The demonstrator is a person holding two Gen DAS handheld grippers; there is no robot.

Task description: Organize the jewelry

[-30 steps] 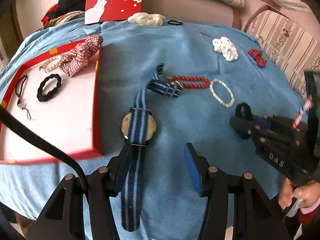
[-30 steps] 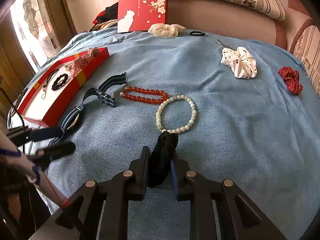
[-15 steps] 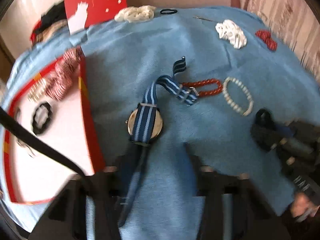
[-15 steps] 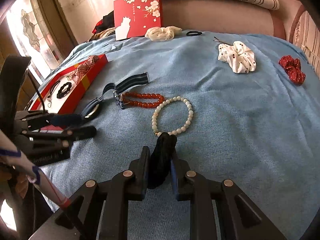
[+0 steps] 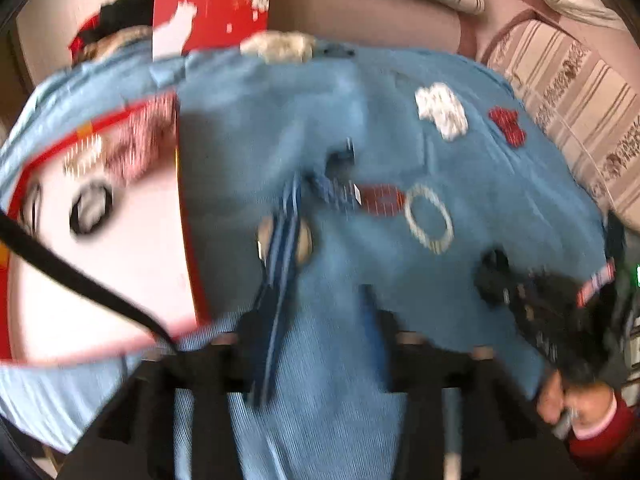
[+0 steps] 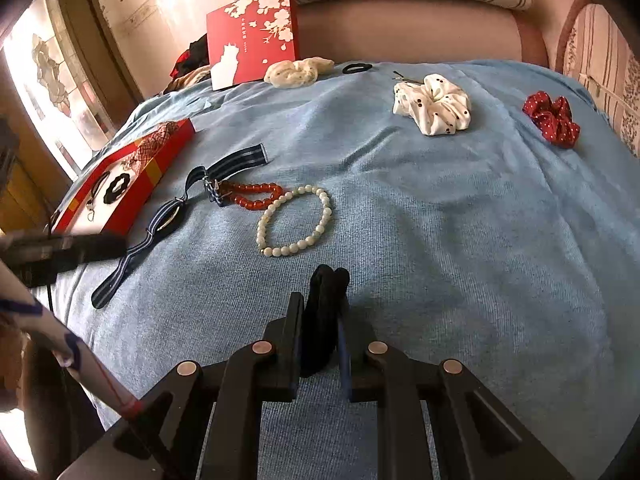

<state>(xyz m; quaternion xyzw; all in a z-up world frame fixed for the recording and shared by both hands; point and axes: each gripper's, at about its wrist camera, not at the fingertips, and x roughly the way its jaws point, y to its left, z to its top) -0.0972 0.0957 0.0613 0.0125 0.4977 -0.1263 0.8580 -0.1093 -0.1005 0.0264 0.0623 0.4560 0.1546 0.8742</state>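
Right wrist view shows our right gripper [image 6: 320, 312], fingers closing, clenched on a black hair tie [image 6: 325, 300] above the blue blanket [image 6: 460, 240]. Our left gripper [image 5: 316, 332], fingers opening, straddles the striped watch [image 5: 284, 240] strap beside the red tray [image 5: 192, 240]. Next, we judge, both pieces need carrying into that tray

Matt blue terry cloth [image 6: 460, 240], glossy pearl beads [image 6: 296, 216], fabric watch strap [image 6: 160, 220].

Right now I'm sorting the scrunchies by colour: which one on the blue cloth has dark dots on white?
The white scrunchie with dark dots, lying between the plain cream scrunchie by the red box lid and the red scrunchie near the striped cushion.
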